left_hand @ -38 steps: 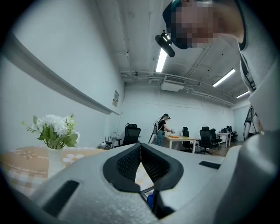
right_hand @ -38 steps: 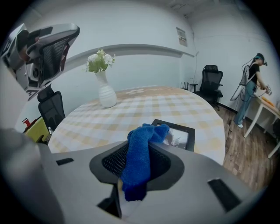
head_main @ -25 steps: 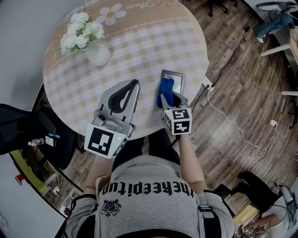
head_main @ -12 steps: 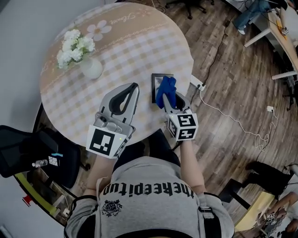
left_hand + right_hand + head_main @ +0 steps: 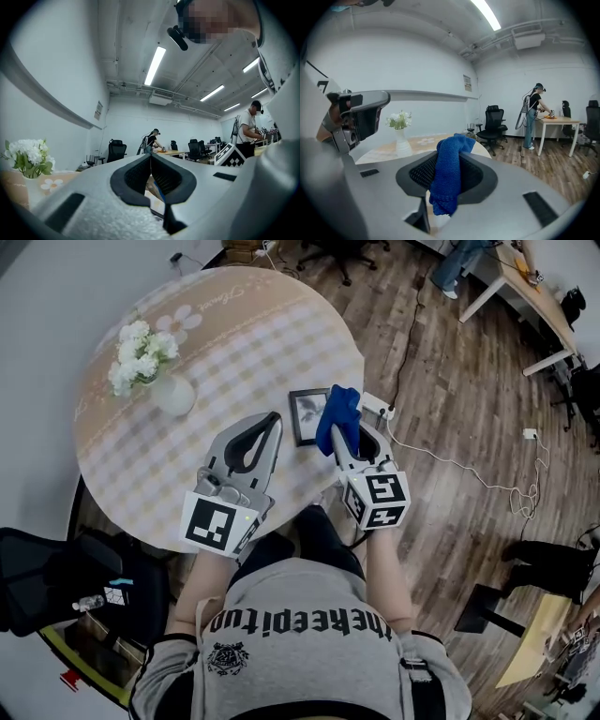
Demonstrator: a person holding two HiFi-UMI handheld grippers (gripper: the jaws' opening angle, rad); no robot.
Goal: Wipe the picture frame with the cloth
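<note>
A small dark picture frame (image 5: pixel 307 415) lies flat near the right edge of the round table (image 5: pixel 225 371). My right gripper (image 5: pixel 343 418) is shut on a blue cloth (image 5: pixel 336 413), held just right of the frame and partly over its right edge. In the right gripper view the blue cloth (image 5: pixel 448 175) hangs between the closed jaws. My left gripper (image 5: pixel 271 420) is shut with nothing in it, raised over the table left of the frame. In the left gripper view its jaws meet at the tip (image 5: pixel 151 156).
A white vase of white flowers (image 5: pixel 150 367) stands on the table's left side. A white power strip (image 5: pixel 377 407) and cable lie on the wooden floor beside the table. Office chairs, desks and people stand further off.
The head camera has shifted, so the table sits lower left in view. My right gripper with the cloth has come off the frame's face to its right edge; more of the picture shows.
</note>
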